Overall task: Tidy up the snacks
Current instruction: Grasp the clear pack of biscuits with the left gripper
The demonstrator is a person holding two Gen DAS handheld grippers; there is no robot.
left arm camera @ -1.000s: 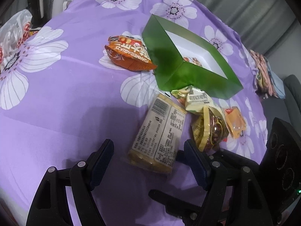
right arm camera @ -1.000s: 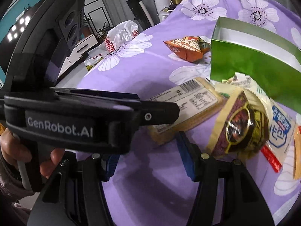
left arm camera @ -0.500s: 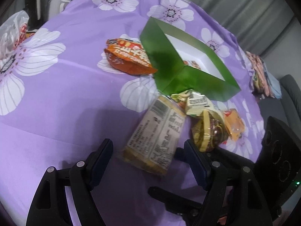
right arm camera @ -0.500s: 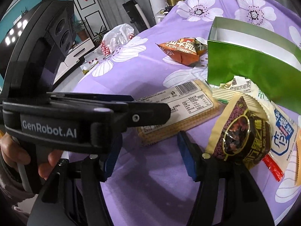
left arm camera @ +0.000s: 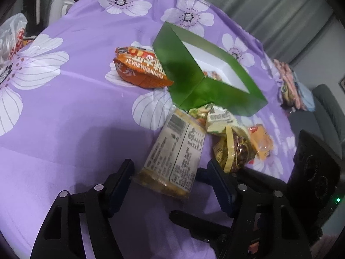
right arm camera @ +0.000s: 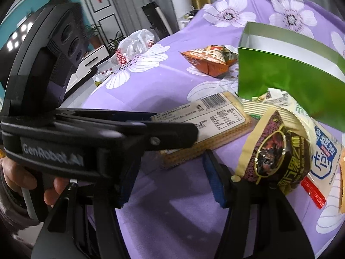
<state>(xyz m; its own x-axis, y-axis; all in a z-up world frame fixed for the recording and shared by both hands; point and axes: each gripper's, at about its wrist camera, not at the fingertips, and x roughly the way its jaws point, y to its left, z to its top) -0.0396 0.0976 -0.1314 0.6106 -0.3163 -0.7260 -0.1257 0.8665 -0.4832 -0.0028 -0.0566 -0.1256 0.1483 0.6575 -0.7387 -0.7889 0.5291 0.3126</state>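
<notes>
A flat cracker pack point(left arm camera: 175, 154) with a barcode lies label-up on the purple flowered cloth; it also shows in the right wrist view point(right arm camera: 207, 125). My left gripper point(left arm camera: 170, 181) is open, its jaws on either side of the pack's near end. My right gripper point(right arm camera: 170, 172) is open and empty just short of the pack, beside a gold and dark snack bag point(right arm camera: 278, 153). An open green box point(left arm camera: 207, 82) with a white inside stands behind. An orange snack bag point(left arm camera: 140, 67) lies left of the box.
Small packets lie near the box: a pale green one point(left arm camera: 220, 118), an orange one point(left arm camera: 262, 140), a white and blue one point(right arm camera: 323, 149). A white plastic bag point(right arm camera: 133, 45) sits at the far cloth edge. The left gripper's body point(right arm camera: 64, 116) fills the right view's left side.
My left gripper has moved forward, so the cracker pack's near end now lies between its jaws. The right gripper has edged closer to the pack and the gold bag.
</notes>
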